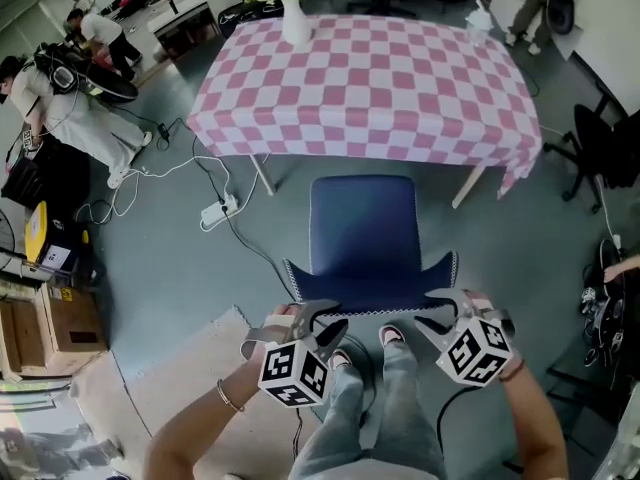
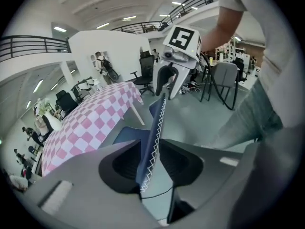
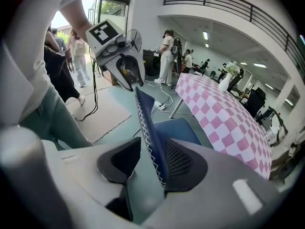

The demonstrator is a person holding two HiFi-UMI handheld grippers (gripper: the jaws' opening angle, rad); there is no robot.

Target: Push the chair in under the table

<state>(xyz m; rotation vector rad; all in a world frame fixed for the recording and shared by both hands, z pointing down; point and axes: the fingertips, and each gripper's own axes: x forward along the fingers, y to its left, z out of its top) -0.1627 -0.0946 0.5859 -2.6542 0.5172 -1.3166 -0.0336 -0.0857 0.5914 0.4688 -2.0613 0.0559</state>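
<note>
A dark blue chair (image 1: pixel 362 230) stands pulled out in front of the table (image 1: pixel 370 78), which wears a pink-and-white checked cloth. Its backrest top edge (image 1: pixel 370 306), with white stitching, is nearest me. My left gripper (image 1: pixel 318 318) straddles the left end of that edge, and my right gripper (image 1: pixel 437 314) straddles the right end. In the left gripper view the stitched edge (image 2: pixel 155 128) runs between the jaws of the left gripper (image 2: pixel 148 163) with a gap on each side. In the right gripper view the edge (image 3: pixel 150 128) lies against one pad of the right gripper (image 3: pixel 152 163), and the other pad stands off.
A white vase of flowers (image 1: pixel 295 18) stands on the table's far side. A power strip with cables (image 1: pixel 218 211) lies on the floor left of the chair. Cardboard boxes (image 1: pixel 50 328) and people (image 1: pixel 60 98) are at the left, a black office chair (image 1: pixel 600 158) at the right.
</note>
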